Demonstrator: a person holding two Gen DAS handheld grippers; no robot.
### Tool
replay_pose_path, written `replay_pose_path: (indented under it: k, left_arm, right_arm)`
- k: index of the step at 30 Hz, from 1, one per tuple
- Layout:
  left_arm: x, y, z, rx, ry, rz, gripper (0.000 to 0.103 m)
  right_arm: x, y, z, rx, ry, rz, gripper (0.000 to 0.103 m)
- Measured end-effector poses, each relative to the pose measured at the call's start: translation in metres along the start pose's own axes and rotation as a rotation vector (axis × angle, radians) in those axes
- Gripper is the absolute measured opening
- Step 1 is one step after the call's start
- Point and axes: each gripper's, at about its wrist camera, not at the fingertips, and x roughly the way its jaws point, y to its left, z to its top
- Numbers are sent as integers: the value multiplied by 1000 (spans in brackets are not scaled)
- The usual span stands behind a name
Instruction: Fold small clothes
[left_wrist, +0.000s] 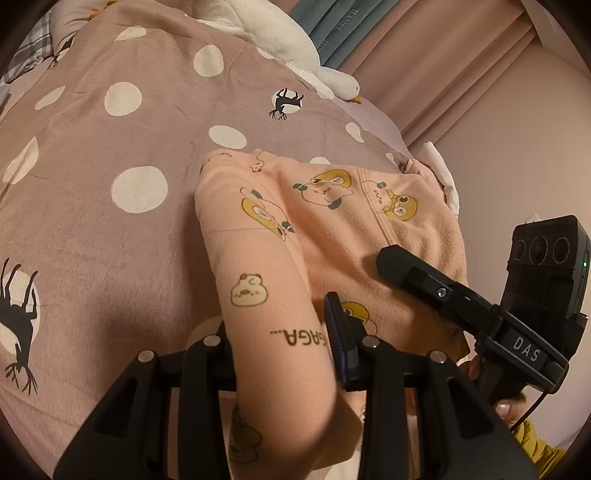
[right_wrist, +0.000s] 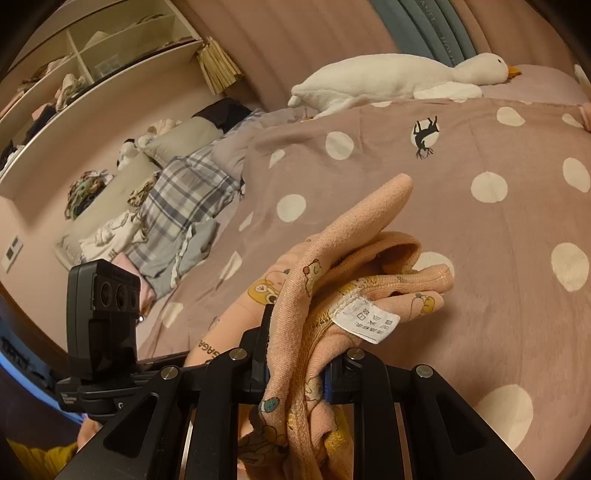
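Observation:
A small peach garment printed with cartoon bears lies on the polka-dot bedspread. My left gripper is shut on a sleeve-like part of it that runs between the fingers toward the camera. In the left wrist view the right gripper reaches in from the right over the garment. In the right wrist view my right gripper is shut on a bunched edge of the garment, with its white care label showing, lifted above the bedspread.
A white plush goose lies at the far side of the bed, also in the right wrist view. A plaid blanket and piled clothes lie to the left. A shelf and pink curtains stand behind.

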Motion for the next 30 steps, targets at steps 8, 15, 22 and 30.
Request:
replay_pose_path:
  k: [8, 15, 22, 30]
  left_arm:
    - [4, 0, 3, -3, 2, 0, 34]
    - [9, 0, 4, -3, 2, 1, 34]
    - [19, -3, 8, -1, 4, -6, 34]
    - [31, -5, 13, -2, 5, -19, 34]
  right_arm:
    - [1, -2, 2, 5, 2, 2, 22]
    - [5, -13, 9, 15, -2, 0, 22]
    - [4, -18, 10, 21, -9, -9, 22]
    - [1, -24, 10, 26, -23, -24, 22]
